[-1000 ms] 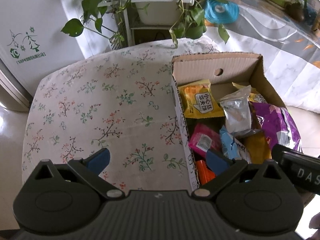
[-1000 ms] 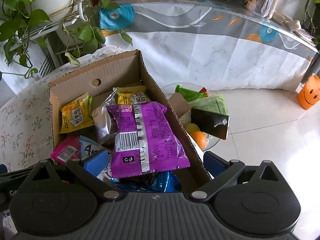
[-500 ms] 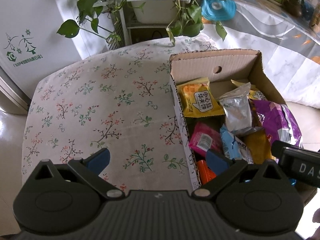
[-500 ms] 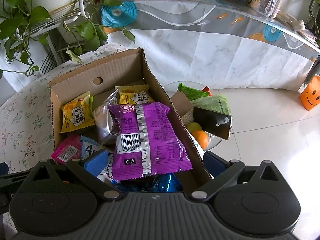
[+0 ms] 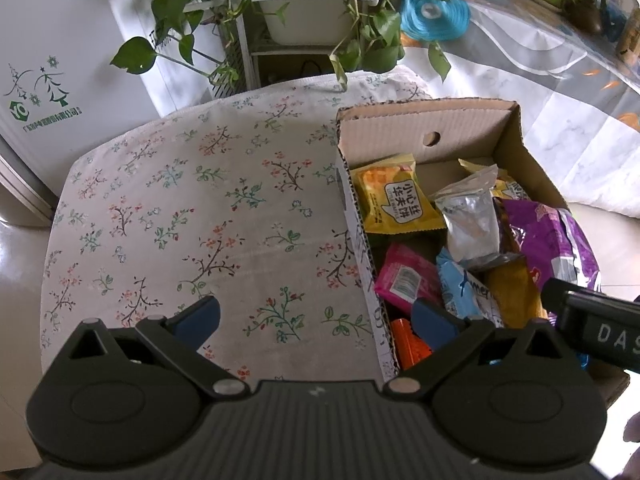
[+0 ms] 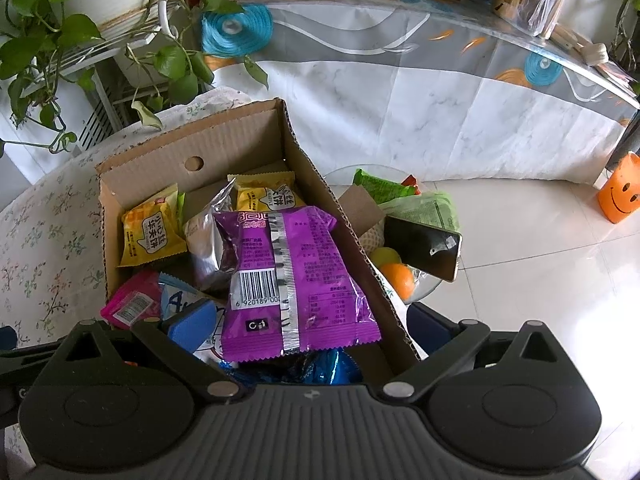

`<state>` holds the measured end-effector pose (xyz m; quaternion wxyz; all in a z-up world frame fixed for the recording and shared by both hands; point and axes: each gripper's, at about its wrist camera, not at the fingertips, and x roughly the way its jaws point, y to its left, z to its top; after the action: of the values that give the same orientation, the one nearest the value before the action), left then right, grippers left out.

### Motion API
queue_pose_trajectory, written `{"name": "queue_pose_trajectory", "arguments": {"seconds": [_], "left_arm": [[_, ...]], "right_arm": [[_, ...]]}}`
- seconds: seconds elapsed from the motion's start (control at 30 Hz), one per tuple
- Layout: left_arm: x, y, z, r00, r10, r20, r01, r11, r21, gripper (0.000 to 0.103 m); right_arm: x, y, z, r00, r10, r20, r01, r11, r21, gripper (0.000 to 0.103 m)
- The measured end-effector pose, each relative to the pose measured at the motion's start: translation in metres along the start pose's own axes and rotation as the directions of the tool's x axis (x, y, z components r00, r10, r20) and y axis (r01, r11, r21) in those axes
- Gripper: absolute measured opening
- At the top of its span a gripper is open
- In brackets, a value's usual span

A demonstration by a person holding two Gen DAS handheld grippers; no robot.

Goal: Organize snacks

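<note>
- We hold the left gripper (image 5: 316,316) above the near edge of the floral cloth (image 5: 192,216). Its jaws stand wide apart and hold nothing; its right finger hangs over the cardboard box (image 5: 424,120).
- Our right gripper (image 6: 308,326) is also wide open and empty. One finger is over the snacks, the other is outside the right wall of the box.
- The box stands on the right part of the cloth and is full of snacks.
- A purple packet (image 6: 292,280) lies on top, barcode side up.
- A yellow packet (image 5: 396,200) leans near the far left corner, beside a silver packet (image 5: 468,224).
- A pink packet (image 5: 404,284) lies near the left wall.
</note>
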<state>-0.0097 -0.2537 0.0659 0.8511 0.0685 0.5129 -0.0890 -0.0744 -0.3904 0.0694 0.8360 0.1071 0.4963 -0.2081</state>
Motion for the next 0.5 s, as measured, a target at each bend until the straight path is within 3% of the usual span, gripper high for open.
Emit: {"name": "queue_pose_trajectory", "arguments": {"seconds": [0.5], "left_arm": [[-0.0034,0.0010,-0.0018,1.000,-0.010,0.000,0.010,1.000,0.010,0.101]], "right_arm": [[-0.0021,-0.0003,-0.0002,1.000,-0.001,0.000,0.001,1.000,-0.006,0.103]]}}
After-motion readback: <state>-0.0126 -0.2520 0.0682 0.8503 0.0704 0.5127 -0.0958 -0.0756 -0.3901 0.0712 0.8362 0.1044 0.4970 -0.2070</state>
